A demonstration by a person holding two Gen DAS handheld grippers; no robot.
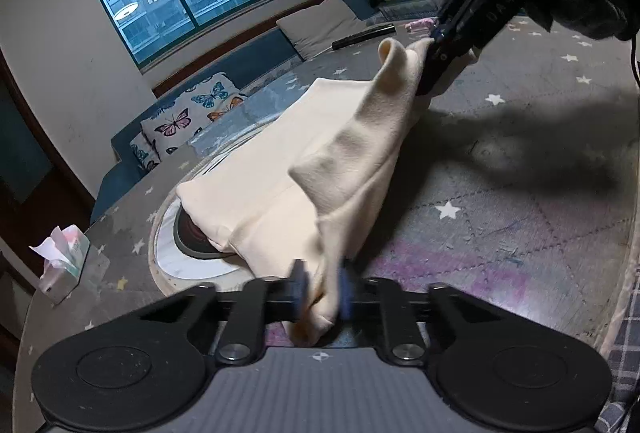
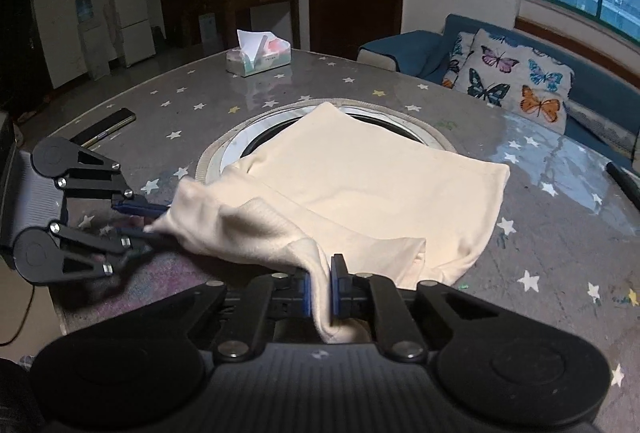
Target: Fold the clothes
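Round table (image 2: 360, 81) under a grey star-printed cover, with a round inset ring (image 2: 434, 141) at the centre. Cream garment (image 2: 360, 185) spread flat across that ring in the right wrist view, far part lying on the cover, near edge lifted off it. Tissue box (image 2: 258, 59) standing at the far edge. Dark flat phone-like object (image 2: 110, 125) lying far left. Black rod-like object (image 2: 624, 181) at the right rim. Pale purple patches on the cover along the near side (image 1: 460, 265).
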